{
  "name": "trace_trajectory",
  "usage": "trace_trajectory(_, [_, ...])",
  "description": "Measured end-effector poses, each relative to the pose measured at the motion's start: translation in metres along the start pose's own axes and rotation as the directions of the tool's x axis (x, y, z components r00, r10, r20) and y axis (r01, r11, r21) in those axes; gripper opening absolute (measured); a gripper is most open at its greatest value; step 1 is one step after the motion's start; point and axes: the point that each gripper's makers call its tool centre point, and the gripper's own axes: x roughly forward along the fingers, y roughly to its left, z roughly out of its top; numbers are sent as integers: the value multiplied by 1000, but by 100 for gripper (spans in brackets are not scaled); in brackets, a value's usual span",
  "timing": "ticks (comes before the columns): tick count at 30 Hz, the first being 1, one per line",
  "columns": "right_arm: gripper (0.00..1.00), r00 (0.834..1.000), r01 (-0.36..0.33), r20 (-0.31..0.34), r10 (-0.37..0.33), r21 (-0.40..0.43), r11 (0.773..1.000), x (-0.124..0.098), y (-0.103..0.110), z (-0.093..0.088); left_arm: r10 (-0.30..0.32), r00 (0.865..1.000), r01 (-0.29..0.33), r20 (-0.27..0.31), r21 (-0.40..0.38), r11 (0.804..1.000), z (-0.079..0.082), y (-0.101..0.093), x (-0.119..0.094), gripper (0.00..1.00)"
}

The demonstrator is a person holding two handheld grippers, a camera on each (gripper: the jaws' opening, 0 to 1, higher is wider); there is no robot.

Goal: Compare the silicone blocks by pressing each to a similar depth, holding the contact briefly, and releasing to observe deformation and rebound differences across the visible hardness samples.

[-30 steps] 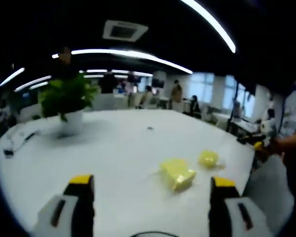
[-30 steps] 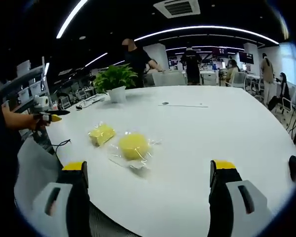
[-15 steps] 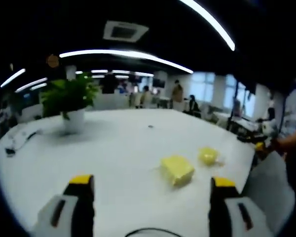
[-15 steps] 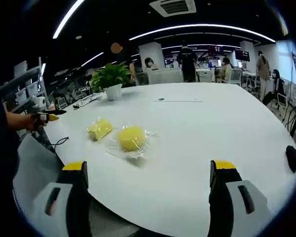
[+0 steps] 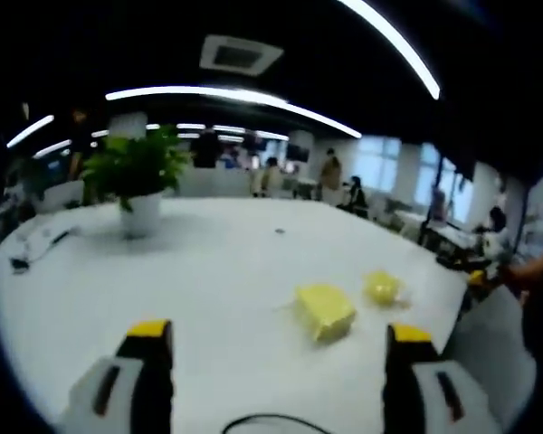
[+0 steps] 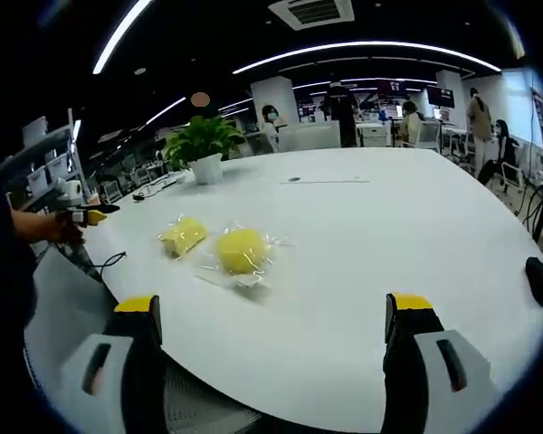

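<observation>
Left gripper view: the left gripper (image 5: 276,348) is held above the near part of the white table (image 5: 208,271), jaws spread wide with nothing between them. The square yellow block (image 5: 324,310) lies ahead, right of centre; the round yellow block (image 5: 381,287) sits just beyond it, apart. A potted plant (image 5: 138,185) stands far left.

Right gripper view: the right gripper (image 6: 276,348) is likewise released, jaws wide, off the table edge. Both blocks (each in clear wrap) lie ahead left, side by side. The left gripper appears at far left in a hand (image 6: 43,226); whether it is released or clenched cannot be told here.
</observation>
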Motion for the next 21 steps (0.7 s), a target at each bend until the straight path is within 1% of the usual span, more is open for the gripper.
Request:
trace_trajectory(4, [96,1000,-5,1,5,-1,1000,2,1,2,-10,1000,10,8,2,1000,2,-3,2,100])
trace_trajectory(8, [96,1000,-6,5,6,2,1000,3,1,4,-11,1000,11,-3,2,1000,1,-3,3,100])
trace_trajectory(11, [96,1000,-5,2,5,5,1000,3,0,4,-9,1000,9,1,4,1000,2,-2,2,100])
trace_trajectory(14, [96,1000,-5,-1,5,10,1000,3,0,2,-12,1000,12,5,-12,1000,3,-2,2,100])
trace_trajectory(21, [96,1000,-10,-2,10,15,1000,4,0,1,-11,1000,11,-2,-6,1000,2,3,2,100])
